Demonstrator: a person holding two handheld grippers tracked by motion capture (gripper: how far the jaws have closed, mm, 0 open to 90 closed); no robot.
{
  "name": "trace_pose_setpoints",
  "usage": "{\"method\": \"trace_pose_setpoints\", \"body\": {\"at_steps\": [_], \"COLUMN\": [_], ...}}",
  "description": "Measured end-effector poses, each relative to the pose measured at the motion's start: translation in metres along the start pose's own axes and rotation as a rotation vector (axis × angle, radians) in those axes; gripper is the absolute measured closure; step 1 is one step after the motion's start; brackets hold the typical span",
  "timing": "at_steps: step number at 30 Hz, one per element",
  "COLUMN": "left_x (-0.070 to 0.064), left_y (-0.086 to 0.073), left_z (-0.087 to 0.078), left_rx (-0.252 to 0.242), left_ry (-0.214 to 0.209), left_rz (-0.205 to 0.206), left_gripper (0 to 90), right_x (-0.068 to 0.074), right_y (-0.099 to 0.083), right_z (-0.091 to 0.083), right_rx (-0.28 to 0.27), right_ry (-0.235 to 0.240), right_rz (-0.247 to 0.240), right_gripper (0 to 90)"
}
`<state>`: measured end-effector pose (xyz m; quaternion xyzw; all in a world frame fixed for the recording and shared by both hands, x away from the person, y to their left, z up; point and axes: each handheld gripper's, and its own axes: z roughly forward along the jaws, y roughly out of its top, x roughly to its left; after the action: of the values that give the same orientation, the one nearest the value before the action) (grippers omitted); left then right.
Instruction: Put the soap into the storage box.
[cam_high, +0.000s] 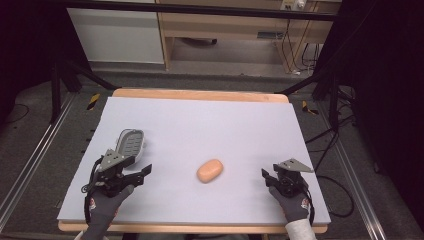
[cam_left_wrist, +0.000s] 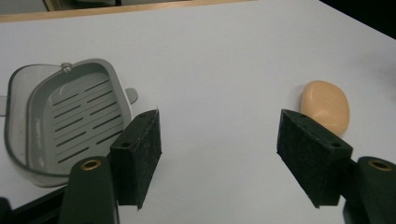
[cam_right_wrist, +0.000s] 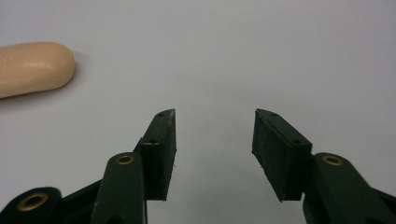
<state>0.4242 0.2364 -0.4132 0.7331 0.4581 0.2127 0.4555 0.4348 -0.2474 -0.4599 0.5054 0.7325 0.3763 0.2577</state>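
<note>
In the right gripper view, the orange soap bar is cut off by the left edge. In the left gripper view, the grey slotted soap dish is partly hidden behind a jaw, and its near rim is blurred.

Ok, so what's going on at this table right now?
A person holds a gripper in each hand over a white table. Both the left gripper and the right gripper are open and hold nothing. An orange soap lies between them, and a grey soap dish sits empty by the left gripper.
</note>
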Motion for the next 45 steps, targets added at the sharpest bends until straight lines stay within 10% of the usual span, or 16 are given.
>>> {"method": "trace_pose_setpoints", "body": {"at_steps": [45], "left_x": [-0.076], "left_y": [0.045], "left_z": [0.075], "left_rx": [0.119], "left_ry": [-0.158], "left_rz": [0.190], "left_gripper": [27.0], "right_x": [-0.005], "right_y": [0.004], "right_z": [0.005], "right_rx": [-0.012], "right_ry": [-0.024], "right_rz": [0.021], "right_gripper": [51.8]}}
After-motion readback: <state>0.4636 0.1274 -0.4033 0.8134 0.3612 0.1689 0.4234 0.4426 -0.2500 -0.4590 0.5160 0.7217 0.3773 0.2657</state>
